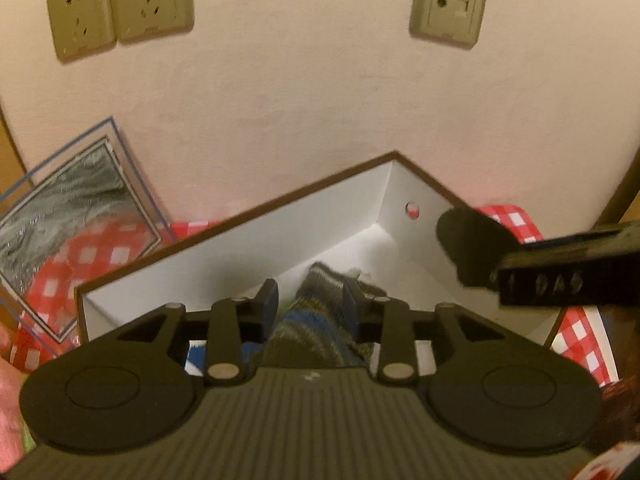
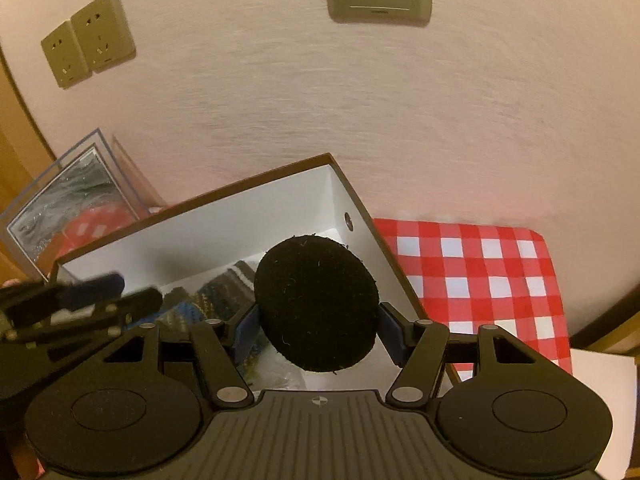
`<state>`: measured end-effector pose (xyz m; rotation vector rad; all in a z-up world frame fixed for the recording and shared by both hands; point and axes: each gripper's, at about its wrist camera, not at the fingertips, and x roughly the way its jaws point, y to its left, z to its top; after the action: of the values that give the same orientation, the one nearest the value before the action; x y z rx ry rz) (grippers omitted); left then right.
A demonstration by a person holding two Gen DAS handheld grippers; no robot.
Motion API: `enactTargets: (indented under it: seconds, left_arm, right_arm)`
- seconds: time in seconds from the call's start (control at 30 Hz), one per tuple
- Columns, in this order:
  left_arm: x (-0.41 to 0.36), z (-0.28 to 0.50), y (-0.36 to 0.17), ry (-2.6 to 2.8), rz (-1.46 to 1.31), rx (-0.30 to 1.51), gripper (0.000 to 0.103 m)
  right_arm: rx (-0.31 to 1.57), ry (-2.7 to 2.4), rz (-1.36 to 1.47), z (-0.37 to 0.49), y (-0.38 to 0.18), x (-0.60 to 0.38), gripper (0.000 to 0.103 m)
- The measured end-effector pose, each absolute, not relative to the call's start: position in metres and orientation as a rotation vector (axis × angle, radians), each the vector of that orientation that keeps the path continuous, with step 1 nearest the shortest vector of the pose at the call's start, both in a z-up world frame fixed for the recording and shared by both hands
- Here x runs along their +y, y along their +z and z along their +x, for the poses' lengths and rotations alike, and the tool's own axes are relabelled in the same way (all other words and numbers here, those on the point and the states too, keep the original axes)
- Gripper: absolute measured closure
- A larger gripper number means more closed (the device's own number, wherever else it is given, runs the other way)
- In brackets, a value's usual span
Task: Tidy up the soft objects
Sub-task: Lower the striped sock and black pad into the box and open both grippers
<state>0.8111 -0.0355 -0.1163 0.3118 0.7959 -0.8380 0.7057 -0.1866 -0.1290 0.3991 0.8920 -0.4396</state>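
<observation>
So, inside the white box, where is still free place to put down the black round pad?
Free floor lies in the far corner of the white box, below the wall hole, beyond the knitted cloth. The near middle is crowded: the cloth lies there between the left gripper's fingers. Outside, checkered tablecloth lies bare beside the box.

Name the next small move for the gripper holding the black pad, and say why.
Probably lower the right gripper a little and open it. Its fingers clamp the black round pad directly above the open white box, where the striped knit sock already lies.
</observation>
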Motion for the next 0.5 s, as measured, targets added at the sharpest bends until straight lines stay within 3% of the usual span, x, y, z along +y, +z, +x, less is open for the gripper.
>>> enactTargets:
  seconds: [0.1,0.17,0.5]
  left_arm:
    - [-0.029,0.812,-0.119,-0.828,0.313,0.812,0.066]
    - [-0.024,0.811,-0.118,-0.823,0.316,0.811,0.065]
    - [0.002,0.795,-0.097,-0.808,0.318,0.801,0.064]
  right_arm:
    - [0.868,-0.455,0.424,0.705,-0.126,-0.192,0.026]
    - [0.850,-0.448,0.430,0.704,-0.122,-0.194,0.023]
    - [0.806,-0.387,0.412,0.676,-0.102,-0.177,0.023]
